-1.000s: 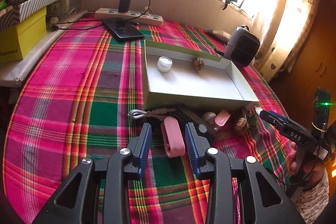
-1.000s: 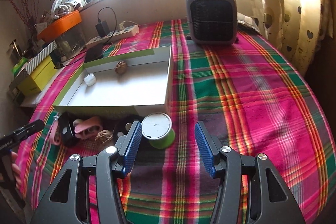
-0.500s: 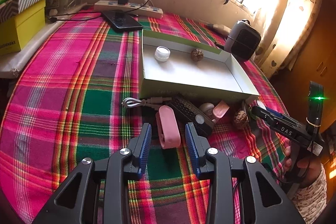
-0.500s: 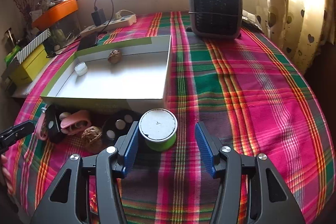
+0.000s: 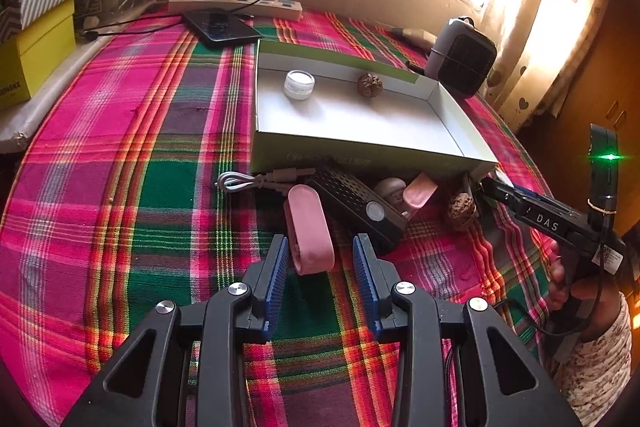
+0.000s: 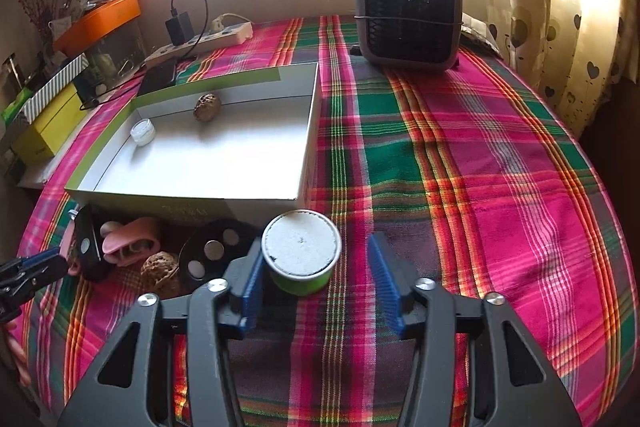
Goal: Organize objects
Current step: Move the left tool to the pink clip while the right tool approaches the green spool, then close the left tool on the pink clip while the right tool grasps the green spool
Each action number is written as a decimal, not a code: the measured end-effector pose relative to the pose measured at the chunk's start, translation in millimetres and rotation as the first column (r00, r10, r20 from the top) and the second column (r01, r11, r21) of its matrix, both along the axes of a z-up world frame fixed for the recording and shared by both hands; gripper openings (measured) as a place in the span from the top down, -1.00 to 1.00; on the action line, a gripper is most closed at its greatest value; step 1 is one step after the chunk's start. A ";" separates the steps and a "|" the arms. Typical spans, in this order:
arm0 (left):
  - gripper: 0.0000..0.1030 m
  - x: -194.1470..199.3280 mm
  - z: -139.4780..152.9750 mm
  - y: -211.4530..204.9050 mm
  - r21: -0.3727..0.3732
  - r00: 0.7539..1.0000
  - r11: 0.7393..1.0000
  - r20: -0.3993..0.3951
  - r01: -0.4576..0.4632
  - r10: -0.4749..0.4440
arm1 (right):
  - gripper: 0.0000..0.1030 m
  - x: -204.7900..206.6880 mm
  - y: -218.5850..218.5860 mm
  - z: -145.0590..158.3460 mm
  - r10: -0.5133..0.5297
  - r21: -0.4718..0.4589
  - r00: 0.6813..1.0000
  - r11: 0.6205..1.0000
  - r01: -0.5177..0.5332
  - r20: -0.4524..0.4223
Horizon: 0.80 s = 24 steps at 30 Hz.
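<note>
Left gripper (image 5: 320, 251) gaped, pink clip (image 5: 310, 231) lying between pads untouched, just in front of white cardboard tray (image 5: 360, 151). Right gripper (image 6: 316, 263) closing around green tape roll (image 6: 301, 251) at tray's near right corner; right pad not yet touching.

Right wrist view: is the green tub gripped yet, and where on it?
Not yet. The right hand-held gripper is closing with the green tub between its jaws; the left pad is at the tub's side wall, the right pad still apart. Left hand-held gripper holds nothing.
</note>
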State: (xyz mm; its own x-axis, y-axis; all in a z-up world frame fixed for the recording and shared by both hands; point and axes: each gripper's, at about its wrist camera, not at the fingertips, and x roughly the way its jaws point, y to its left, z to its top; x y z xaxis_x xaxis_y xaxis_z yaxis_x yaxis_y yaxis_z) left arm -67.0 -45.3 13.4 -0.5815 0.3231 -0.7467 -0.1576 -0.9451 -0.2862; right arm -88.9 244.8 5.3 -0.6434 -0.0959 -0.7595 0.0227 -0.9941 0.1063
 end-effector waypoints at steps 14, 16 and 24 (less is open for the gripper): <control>0.39 -9.2 -3.7 7.1 -0.041 1.000 0.999 0.005 -0.011 0.012 | 0.65 0.8 2.2 0.7 0.012 -0.025 1.000 1.000 -0.013 -0.010; 0.39 -10.1 -5.0 6.8 -0.040 1.000 0.999 0.005 -0.021 0.022 | 0.65 0.5 2.2 0.6 0.014 -0.025 1.000 1.000 -0.015 -0.009; 0.63 -11.6 -5.2 5.4 -0.077 0.999 0.996 0.004 -0.035 0.035 | 0.65 2.7 2.6 1.1 0.020 -0.020 1.000 1.000 -0.020 -0.014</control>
State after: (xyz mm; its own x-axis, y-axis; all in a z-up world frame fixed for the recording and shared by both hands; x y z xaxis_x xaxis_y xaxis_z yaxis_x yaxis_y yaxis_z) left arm -78.6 -40.0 8.2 -0.5871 0.2444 -0.7717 -0.1229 -0.9692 -0.2135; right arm -86.2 247.4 6.4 -0.6518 -0.1241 -0.7482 0.0440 -0.9910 0.1261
